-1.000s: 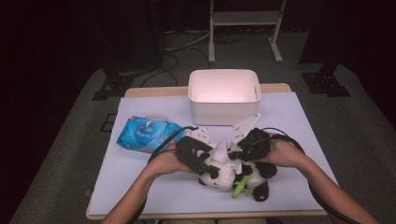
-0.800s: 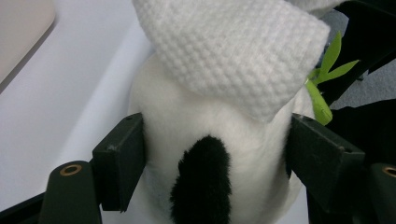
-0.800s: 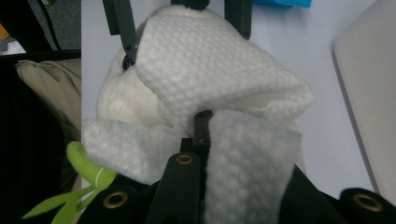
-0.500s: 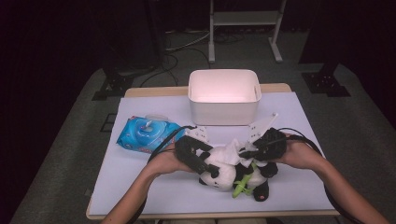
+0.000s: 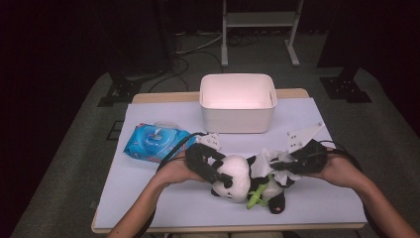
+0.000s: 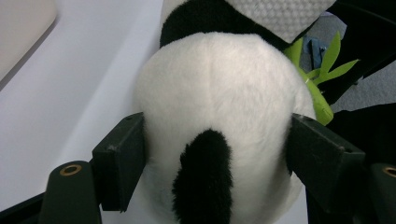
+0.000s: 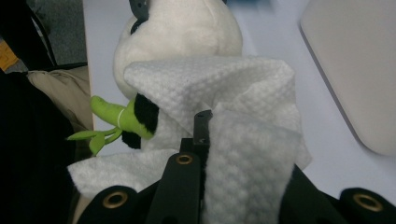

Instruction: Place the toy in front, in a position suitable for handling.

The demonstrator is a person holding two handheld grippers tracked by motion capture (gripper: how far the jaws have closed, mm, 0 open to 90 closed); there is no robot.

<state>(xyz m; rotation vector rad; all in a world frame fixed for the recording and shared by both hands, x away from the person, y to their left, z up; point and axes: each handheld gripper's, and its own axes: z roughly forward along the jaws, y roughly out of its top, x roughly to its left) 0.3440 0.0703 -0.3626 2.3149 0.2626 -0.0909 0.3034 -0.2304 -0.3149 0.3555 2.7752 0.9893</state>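
Plush panda (image 5: 236, 174) lies at table (image 5: 148, 198) front-centre, approx. 6 o'clock of white bin (image 5: 237, 101). L gripper (image 5: 210, 168) jaws clamped on panda head, both sides. R gripper (image 5: 277, 163), at panda's 3 o'clock, jaws together on white wipe (image 5: 270, 158) draped over body.

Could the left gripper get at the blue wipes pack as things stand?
Probably not yet: the left gripper is clamped on the panda's head. The blue wipes pack lies just beyond it with nothing between, so it would have to let go first.

B/w plush panda (image 5: 235, 177) lying on table, white wipe (image 5: 270, 159) over it.
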